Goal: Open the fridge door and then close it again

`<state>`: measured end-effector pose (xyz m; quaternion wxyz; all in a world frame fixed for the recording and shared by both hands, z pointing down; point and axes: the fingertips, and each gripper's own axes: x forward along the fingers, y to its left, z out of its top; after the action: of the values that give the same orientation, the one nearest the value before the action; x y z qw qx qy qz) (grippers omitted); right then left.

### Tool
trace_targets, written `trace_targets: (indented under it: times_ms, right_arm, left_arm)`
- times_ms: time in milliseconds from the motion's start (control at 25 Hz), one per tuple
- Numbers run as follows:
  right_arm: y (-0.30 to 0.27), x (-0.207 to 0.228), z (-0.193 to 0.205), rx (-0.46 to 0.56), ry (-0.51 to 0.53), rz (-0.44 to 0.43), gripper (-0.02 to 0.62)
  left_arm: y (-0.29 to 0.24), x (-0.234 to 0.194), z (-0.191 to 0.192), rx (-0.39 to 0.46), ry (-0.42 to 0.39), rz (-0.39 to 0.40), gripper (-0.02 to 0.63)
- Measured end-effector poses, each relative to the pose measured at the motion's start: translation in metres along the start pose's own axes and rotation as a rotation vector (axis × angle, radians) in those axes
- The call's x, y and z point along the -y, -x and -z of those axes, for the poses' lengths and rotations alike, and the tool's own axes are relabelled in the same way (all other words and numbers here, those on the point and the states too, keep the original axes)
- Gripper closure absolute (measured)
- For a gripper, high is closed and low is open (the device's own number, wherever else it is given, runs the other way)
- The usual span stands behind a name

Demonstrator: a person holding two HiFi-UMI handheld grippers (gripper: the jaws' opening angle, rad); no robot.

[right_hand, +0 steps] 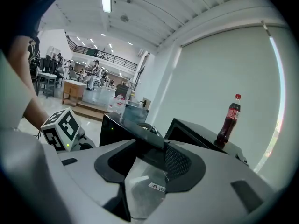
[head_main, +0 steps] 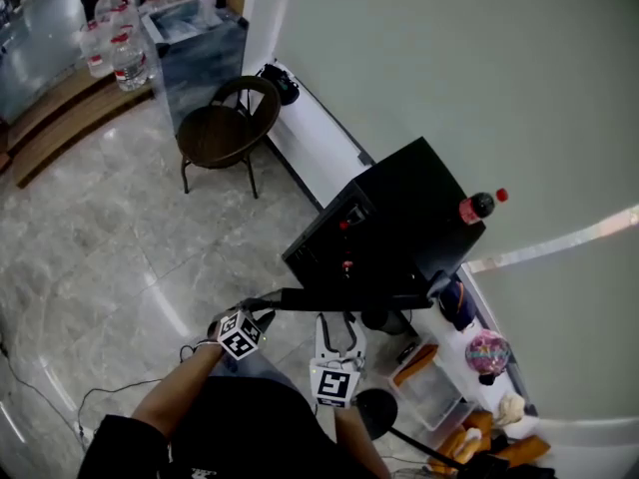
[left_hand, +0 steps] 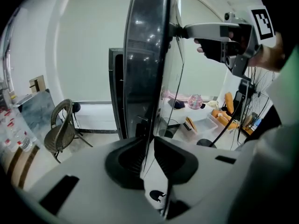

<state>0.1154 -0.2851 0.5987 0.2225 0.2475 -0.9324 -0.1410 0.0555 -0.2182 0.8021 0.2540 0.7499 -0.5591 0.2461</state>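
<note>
The black fridge stands by the wall with a cola bottle on top. Its fridge door is swung wide open and stands tall and straight, with its free edge pointing to the left in the head view. The left gripper has its jaws squeezed almost together on that thin free edge, and the right gripper pinches the door's top edge with its jaws partly apart. The inside of the fridge cannot be seen and the bottom of the door is hidden behind the left gripper's body, while both arms reach forward side by side, the left one holding lower down.
</note>
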Motion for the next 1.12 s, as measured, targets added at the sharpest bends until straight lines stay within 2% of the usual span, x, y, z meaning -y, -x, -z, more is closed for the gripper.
trace_targets:
  times_ms: [240,480,680,840,1000,1120]
  right_arm:
    - [0.026,-0.006,0.009,0.025,0.037,-0.048,0.4]
    - [0.047,-0.009,0.015,0.041,0.074,-0.092,0.426]
    - [0.053,-0.007,0.019,0.054,0.115,-0.168,0.426]
    - [0.06,-0.005,0.026,0.054,0.181,-0.242,0.423]
    - [0.067,-0.008,0.031,0.062,0.255,-0.269,0.41]
    - [0.074,-0.009,0.033,0.08,0.272,-0.303,0.403]
  left_arm:
    - [0.011,0.037,0.011,0.016,0.01,-0.019,0.551]
    - [0.016,0.065,0.016,0.044,0.037,-0.052,0.552]
    - [0.014,0.078,0.019,0.065,0.073,-0.082,0.552]
    - [0.011,0.091,0.022,0.05,0.106,-0.126,0.552]
    - [0.011,0.101,0.024,0.038,0.146,-0.179,0.552]
    - [0.012,0.11,0.027,0.033,0.176,-0.217,0.552]
